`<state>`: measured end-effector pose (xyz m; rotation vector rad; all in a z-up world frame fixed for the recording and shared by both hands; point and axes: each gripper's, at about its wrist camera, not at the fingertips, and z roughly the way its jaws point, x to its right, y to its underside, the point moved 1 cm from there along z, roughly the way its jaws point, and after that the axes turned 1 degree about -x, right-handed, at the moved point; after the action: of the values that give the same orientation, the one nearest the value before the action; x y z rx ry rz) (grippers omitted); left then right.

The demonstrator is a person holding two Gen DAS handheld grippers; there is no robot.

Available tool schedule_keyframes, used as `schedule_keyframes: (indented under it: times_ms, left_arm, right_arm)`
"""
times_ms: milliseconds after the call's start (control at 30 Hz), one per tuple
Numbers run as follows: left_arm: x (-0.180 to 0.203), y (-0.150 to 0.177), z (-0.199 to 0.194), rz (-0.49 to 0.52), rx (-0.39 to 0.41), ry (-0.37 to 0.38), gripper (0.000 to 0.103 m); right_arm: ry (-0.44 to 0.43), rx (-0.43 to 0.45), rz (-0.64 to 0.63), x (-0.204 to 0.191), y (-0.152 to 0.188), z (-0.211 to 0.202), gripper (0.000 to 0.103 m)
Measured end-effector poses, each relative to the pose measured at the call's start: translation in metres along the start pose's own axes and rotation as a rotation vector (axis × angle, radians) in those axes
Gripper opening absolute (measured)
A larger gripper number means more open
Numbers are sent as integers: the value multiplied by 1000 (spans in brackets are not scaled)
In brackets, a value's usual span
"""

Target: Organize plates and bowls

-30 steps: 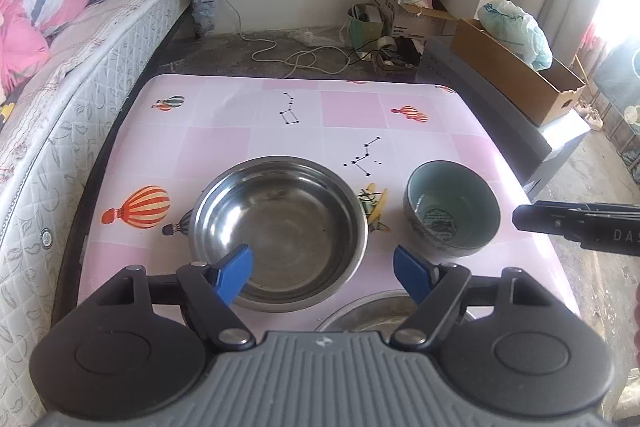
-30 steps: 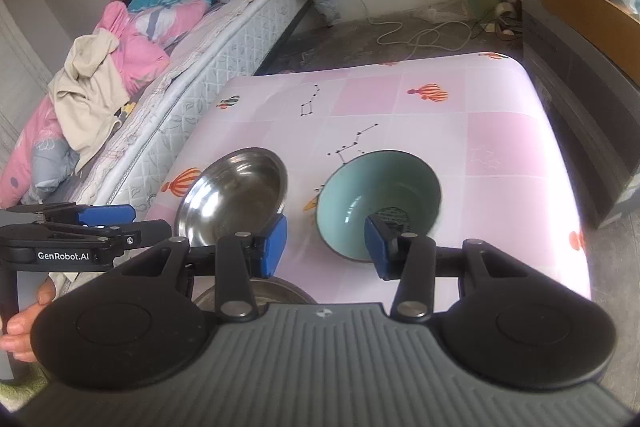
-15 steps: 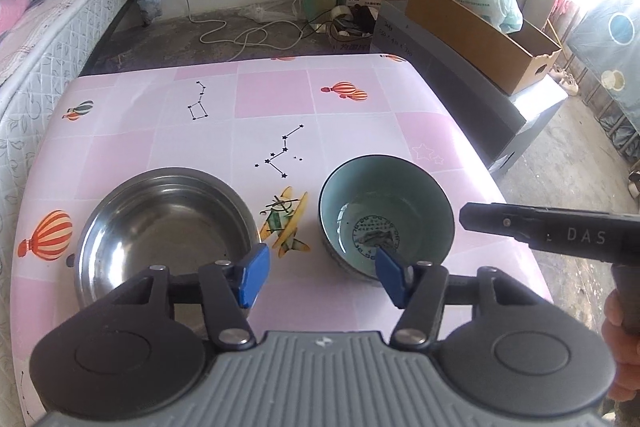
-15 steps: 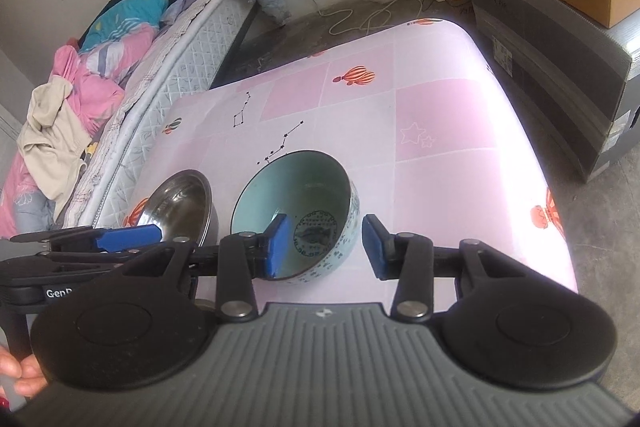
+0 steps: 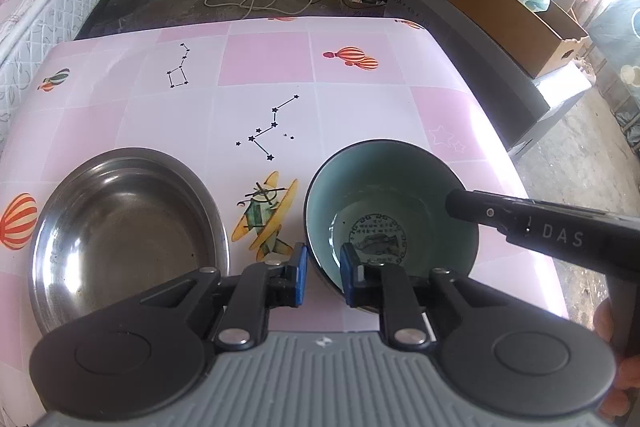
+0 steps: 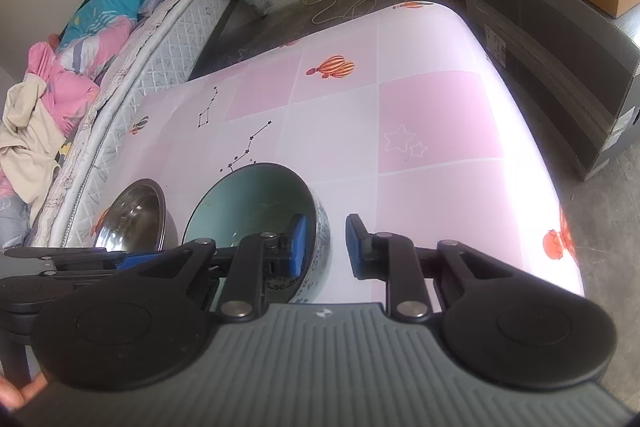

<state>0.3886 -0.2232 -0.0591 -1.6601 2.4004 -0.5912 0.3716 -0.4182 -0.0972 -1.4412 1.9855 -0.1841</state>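
A teal ceramic bowl [image 5: 392, 195] with a printed bottom stands upright on the pink patterned table [image 5: 264, 67], right of an empty steel bowl [image 5: 124, 227]. My left gripper [image 5: 323, 275] straddles the teal bowl's near-left rim, one pad outside and one inside. Its jaws are closing and the pads sit against the wall. My right gripper [image 6: 326, 247] straddles the opposite rim of the teal bowl [image 6: 248, 203] and is closing too. A sliver of table still shows between the bowl wall and the outer pad. The steel bowl [image 6: 134, 219] lies beyond it.
A bed [image 5: 40, 7] with piled bedding runs along the table's left side. A grey case topped by a cardboard box [image 5: 500, 15] stands off the right edge. Cables and boxes litter the floor behind. A hand [image 5: 608, 327] holds the right gripper.
Both grippers dropped toward the table. The left one swung from over the steel bowl to the teal bowl's rim, and both pairs of jaws narrowed around that bowl.
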Motion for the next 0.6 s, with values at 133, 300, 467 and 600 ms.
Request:
schedule_keyframes:
  times_ms: [133,300,467,600]
  left_arm:
    - [-1,0,2,-15,2,-2,16]
    - [0,3,0,-13,2,4,17]
    - [9,10,-6,12,-2,18,17]
    - [19,20,-10,39,-7,41,17]
  right_arm:
    - [-4,-13,-12,-2,1,9,12]
    - [4,-16,-27,-9,3,12,10]
    - [13,-19,-35,-7,8,8,11]
    - [17,-24,-33,-1,14,0,11]
